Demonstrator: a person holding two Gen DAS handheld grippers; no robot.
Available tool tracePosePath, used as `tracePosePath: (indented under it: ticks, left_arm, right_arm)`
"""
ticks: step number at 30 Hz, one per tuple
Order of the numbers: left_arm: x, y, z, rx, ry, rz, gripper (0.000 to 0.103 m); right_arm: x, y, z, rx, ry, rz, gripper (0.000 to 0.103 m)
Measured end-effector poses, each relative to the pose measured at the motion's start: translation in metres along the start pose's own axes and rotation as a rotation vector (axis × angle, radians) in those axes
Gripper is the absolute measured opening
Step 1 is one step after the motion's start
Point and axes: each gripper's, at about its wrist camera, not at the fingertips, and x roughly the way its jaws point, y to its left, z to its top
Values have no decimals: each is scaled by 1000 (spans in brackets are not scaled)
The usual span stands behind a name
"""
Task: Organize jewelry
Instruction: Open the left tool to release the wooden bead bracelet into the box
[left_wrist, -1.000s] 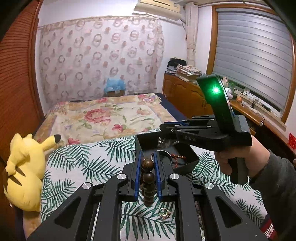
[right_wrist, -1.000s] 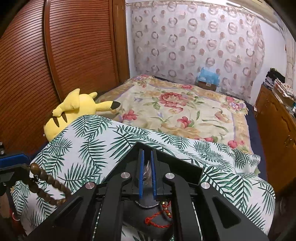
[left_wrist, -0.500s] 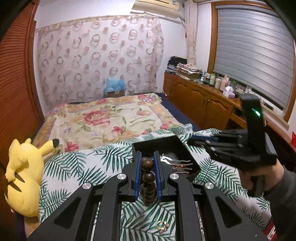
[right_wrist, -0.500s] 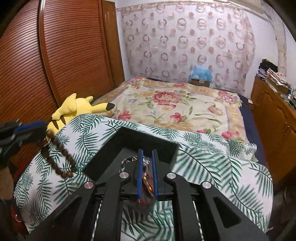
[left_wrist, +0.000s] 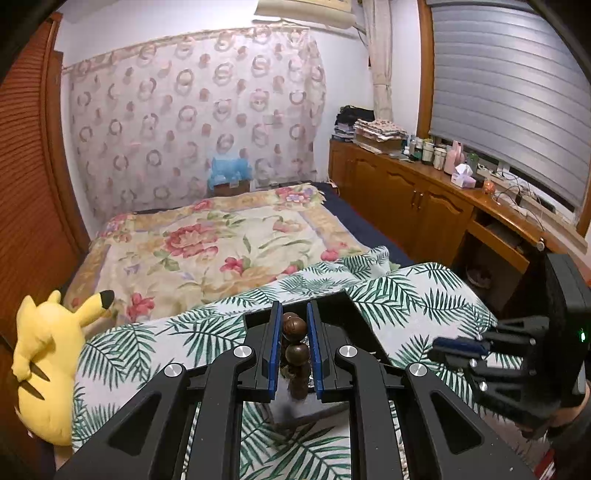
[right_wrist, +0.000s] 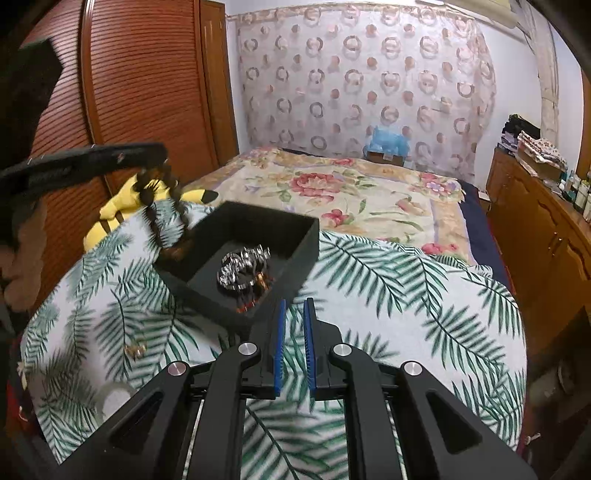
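Observation:
My left gripper (left_wrist: 294, 325) is shut on a brown wooden bead bracelet (left_wrist: 294, 328). In the right wrist view the left gripper (right_wrist: 147, 155) holds the bracelet (right_wrist: 162, 218) dangling over the near left corner of the black box (right_wrist: 255, 229). The box sits on the palm-leaf cloth and holds silver jewelry (right_wrist: 242, 267) and a red cord piece (right_wrist: 245, 304). My right gripper (right_wrist: 293, 314) is nearly closed and empty, just right of the box. It shows at the right in the left wrist view (left_wrist: 458, 347).
A small gold ring (right_wrist: 135, 349) lies on the palm-leaf cloth (right_wrist: 388, 295) left of the box. A yellow plush toy (left_wrist: 48, 362) lies at the left edge. The floral bed (left_wrist: 221, 240) is beyond, and wooden cabinets (left_wrist: 424, 206) are on the right.
My right gripper let go of the red cord piece in the box and drew back to the right. My left gripper carried the bead bracelet over the box.

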Motion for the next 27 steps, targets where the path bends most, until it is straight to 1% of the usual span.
tracePosePath:
  ticks: [3, 10, 11, 12, 13, 15, 16, 17, 18, 19, 21, 23, 24, 26, 27]
  left_arm:
    - [3, -5, 1, 12, -3, 5, 12]
    - [13, -8, -5, 22, 33, 15, 13]
    - [14, -8, -6, 23, 39, 19, 19]
    - [15, -8, -8, 25, 44, 20, 27]
    - [14, -7, -12, 26, 47, 18, 31]
    - [11, -6, -19, 26, 52, 11, 39]
    - [9, -6, -24, 26, 53, 7, 42]
    - [7, -6, -27, 26, 54, 6, 51]
    - [4, -6, -33, 28, 55, 5, 55]
    - [2, -6, -36, 30, 55, 5, 57]
    - [-3, -7, -47, 31, 61, 6, 68]
    - [-10, -6, -61, 22, 64, -6, 72]
    - [-13, -6, -66, 19, 67, -11, 77]
    - [-20, -6, -79, 21, 72, -7, 82]
    - [-24, -7, -86, 22, 72, -4, 83]
  right_arm:
    - [-3, -2, -5, 3, -1, 1, 11]
    - [-8, 1, -13, 12, -10, 16, 12]
    - [-10, 3, -14, 14, -15, 21, 12]
    - [-12, 6, -15, 13, -20, 24, 13]
    - [-14, 8, -16, 12, -25, 27, 14]
    - [-21, 14, -22, 8, -38, 34, 23]
    - [-23, 16, -24, 8, -41, 37, 23]
    - [-26, 18, -27, 8, -44, 39, 23]
    - [-29, 21, -31, 7, -46, 38, 23]
    - [-32, 23, -35, 5, -47, 36, 23]
    - [-37, 29, -43, -2, -47, 27, 23]
    - [-42, 34, -53, -9, -42, 23, 23]
    - [-45, 37, -58, -13, -40, 24, 23]
    - [-48, 46, -69, -35, -23, 22, 23]
    - [-49, 49, -73, -42, -18, 19, 23]
